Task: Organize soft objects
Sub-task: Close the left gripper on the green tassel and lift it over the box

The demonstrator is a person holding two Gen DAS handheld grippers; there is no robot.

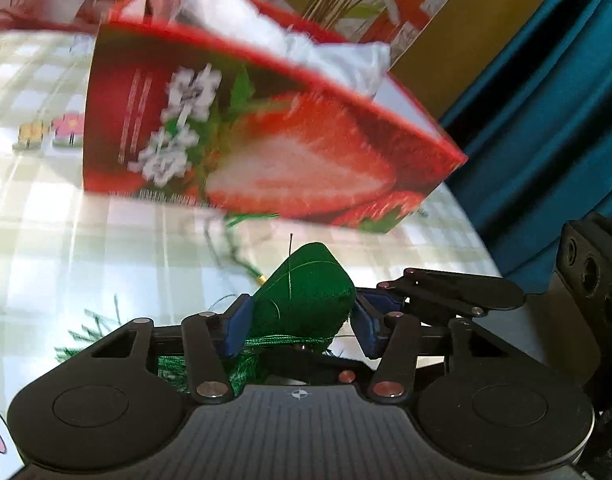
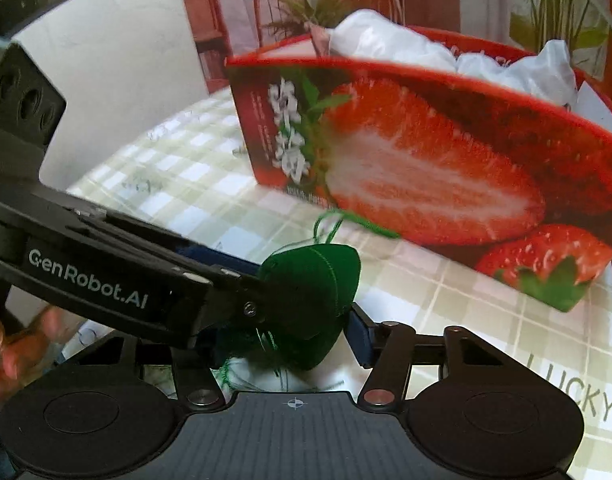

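Observation:
A green soft pouch (image 1: 306, 300) with a green tassel sits just above the checked tablecloth (image 1: 105, 240), in front of a red strawberry-printed box (image 1: 265, 140). My left gripper (image 1: 301, 314) has both blue pads against the pouch's sides. In the right wrist view the same pouch (image 2: 318, 280) lies between the fingers of my right gripper (image 2: 289, 338). Its right pad touches the pouch. Its left pad is hidden behind the left gripper's finger (image 2: 209, 292), which crosses in from the left. The right gripper's finger (image 1: 446, 292) reaches the pouch from the right.
The strawberry box (image 2: 426, 160) is open on top and holds crumpled white plastic bags (image 2: 406, 44). A teal curtain (image 1: 546, 100) hangs to the right of the table edge. A white panel (image 2: 117, 60) stands at the back left. A person's hand (image 2: 9, 344) shows at the lower left.

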